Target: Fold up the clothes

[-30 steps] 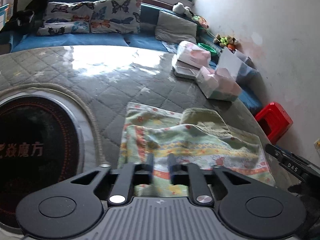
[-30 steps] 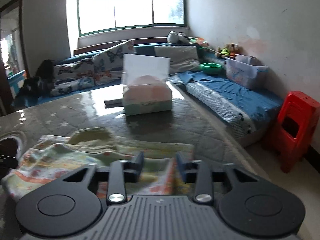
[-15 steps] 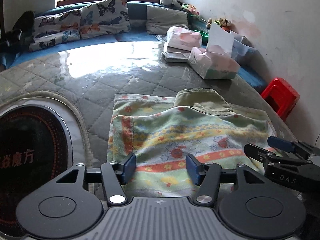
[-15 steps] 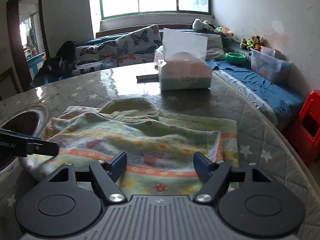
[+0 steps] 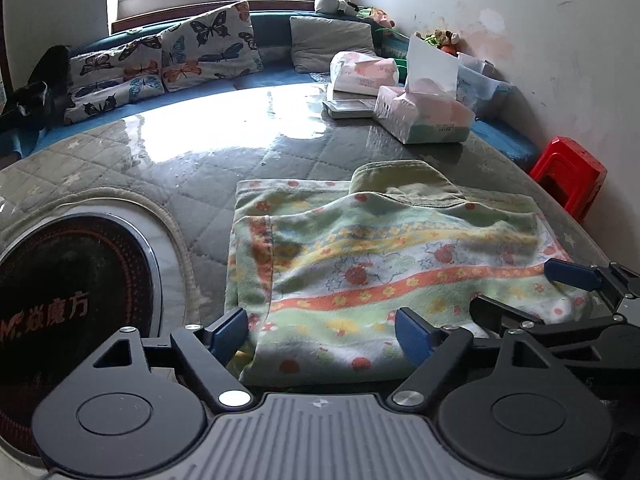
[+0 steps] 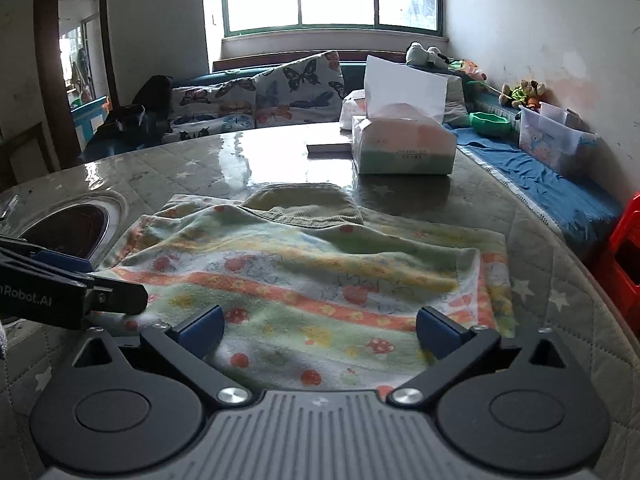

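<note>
Left wrist view: the left gripper (image 5: 322, 330) stood over the near left edge of the floral garment (image 5: 384, 264), which lay folded on the quilted bench (image 5: 192, 168). Its fingers (image 5: 228, 328) were spread wide and opening, cloth between them but not pinched. Risk: a blue pad could snag the loose near hem on withdrawal and drag the top layer open. The right gripper (image 5: 532, 292) crowded the near right corner; a collision was possible.

Right wrist view: the right gripper (image 6: 320, 326) straddled the garment's near edge, fingers (image 6: 438, 330) at full spread and opening, gripping nothing. The olive collar (image 6: 304, 202) bulged at the far edge; the uneven stack could slump. The tissue box (image 6: 404, 152) stood well clear.
</note>
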The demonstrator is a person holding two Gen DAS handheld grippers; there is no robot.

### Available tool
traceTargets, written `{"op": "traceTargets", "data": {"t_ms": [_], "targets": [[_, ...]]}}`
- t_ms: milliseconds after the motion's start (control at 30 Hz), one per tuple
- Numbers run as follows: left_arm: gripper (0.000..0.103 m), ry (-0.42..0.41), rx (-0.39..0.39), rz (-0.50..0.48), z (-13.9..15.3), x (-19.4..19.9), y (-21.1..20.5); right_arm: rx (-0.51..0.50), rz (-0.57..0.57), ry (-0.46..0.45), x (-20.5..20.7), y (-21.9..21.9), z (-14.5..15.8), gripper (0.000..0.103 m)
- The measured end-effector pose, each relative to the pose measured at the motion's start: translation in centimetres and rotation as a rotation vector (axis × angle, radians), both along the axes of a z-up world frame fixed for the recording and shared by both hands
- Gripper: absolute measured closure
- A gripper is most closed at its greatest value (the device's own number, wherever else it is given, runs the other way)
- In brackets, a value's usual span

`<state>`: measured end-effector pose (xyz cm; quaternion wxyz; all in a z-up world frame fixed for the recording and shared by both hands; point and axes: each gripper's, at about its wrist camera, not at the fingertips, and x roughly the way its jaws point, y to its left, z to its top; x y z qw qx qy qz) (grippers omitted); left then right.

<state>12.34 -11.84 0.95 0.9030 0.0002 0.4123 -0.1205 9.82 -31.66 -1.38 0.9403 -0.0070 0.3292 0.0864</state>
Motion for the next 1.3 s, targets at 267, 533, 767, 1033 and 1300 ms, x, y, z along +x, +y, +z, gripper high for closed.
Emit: {"op": "traceTargets", "data": {"t_ms": [267,533,767,1033,1300], "targets": [[0.01,-0.002,-0.015,0.001,-0.1,-0.9,0.4,0.04,-0.018,0.008,-0.5,-0.3,-0.3,0.0],[0.0,0.012,-0.029,0.004,-0.9,-1.6,1.1,0.085,-0.037,0.02,-0.6,-0.7,-0.8,0.0],[0.0,0.035,-0.066,0.004,-1.3,-1.6,1.4,0.081,-0.042,0.025,-0.5,-0.6,-0.9,0.0],[0.0,0.034,-0.056,-0.001,-1.4,-1.9,0.8,0.085,-0.039,0.01,-0.7,-0.6,-1.1,0.0],[0.0,0.042,-0.039,-0.002,-1.3,-2.2,0.4,0.087,-0.037,0.012,-0.8,-0.4,-1.0,0.0]]}}
